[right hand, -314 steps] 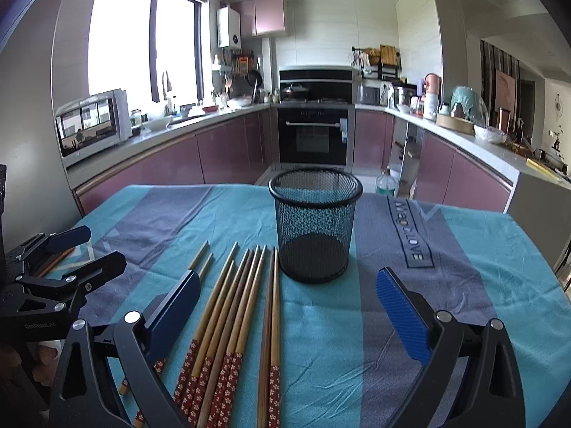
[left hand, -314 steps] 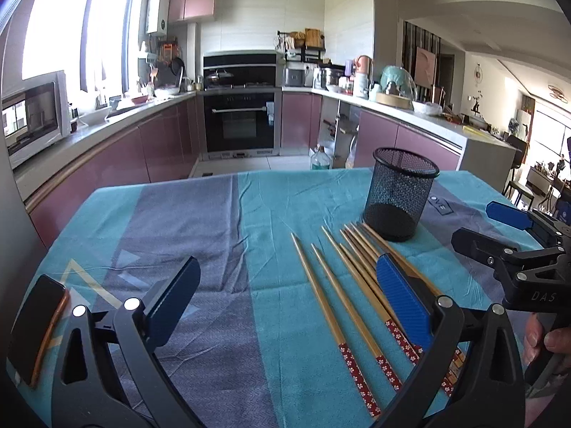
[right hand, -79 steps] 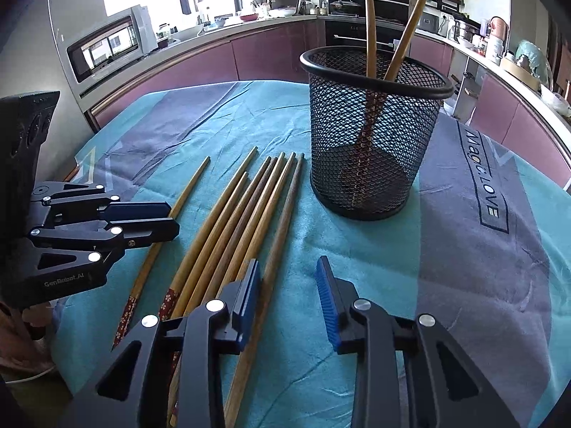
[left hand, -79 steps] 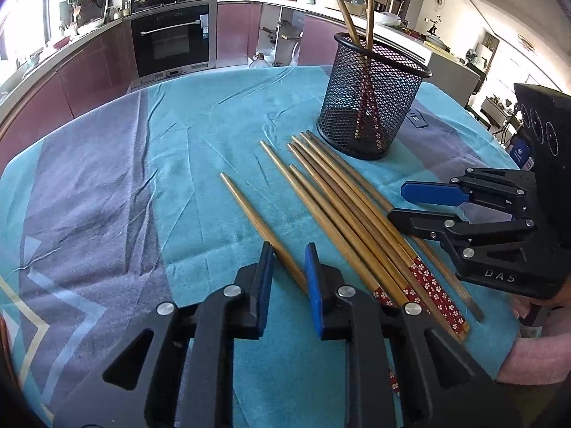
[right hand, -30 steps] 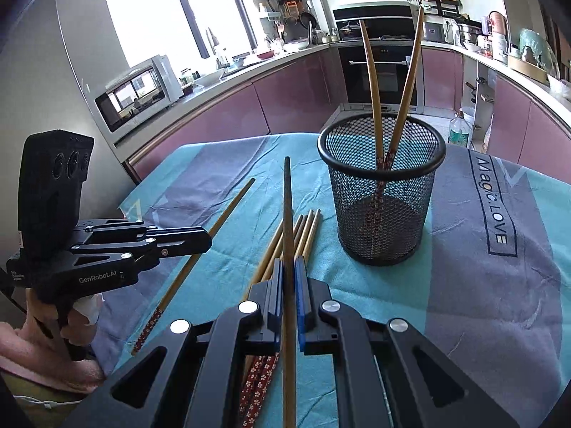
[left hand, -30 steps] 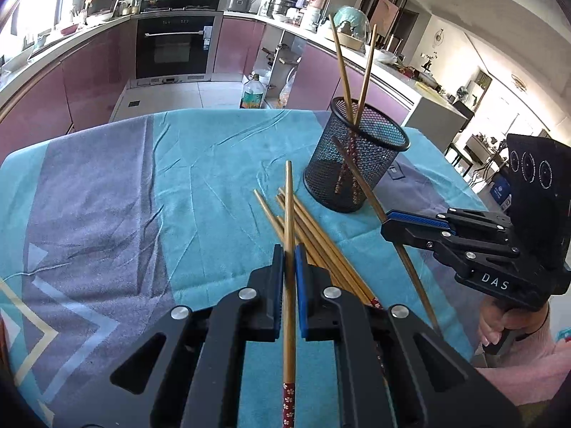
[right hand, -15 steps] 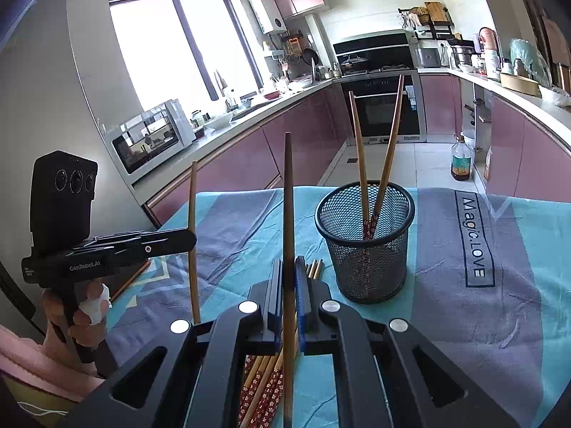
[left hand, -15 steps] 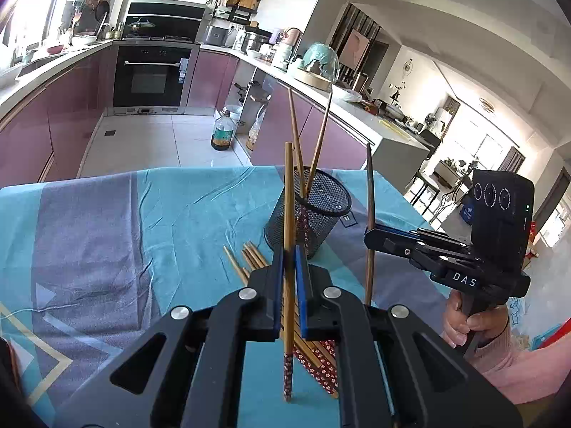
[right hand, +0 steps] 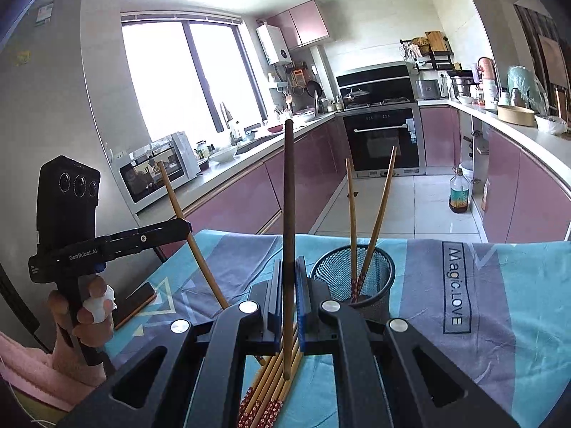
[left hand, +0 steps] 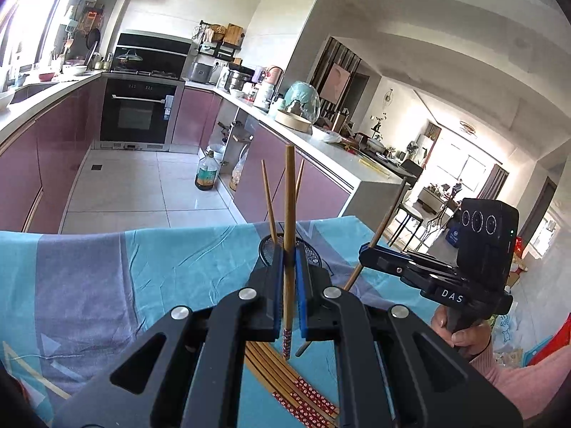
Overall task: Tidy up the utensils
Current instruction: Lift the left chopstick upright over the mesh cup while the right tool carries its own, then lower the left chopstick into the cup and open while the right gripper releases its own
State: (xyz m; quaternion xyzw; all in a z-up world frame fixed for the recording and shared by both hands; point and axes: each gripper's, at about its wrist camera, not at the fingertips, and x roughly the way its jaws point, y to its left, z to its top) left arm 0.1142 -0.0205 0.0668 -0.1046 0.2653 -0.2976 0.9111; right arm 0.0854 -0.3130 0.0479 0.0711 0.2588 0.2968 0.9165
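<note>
Holding one chopstick upright in each clamped gripper, left gripper and right gripper; light, stiff, slippery, so grip mid-shaft; mesh cup at 1 o'clock.

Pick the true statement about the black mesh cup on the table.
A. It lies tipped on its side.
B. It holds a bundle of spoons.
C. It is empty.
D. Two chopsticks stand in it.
D: in the right wrist view the mesh cup stands upright on the tablecloth with two chopsticks leaning apart inside it.
</note>
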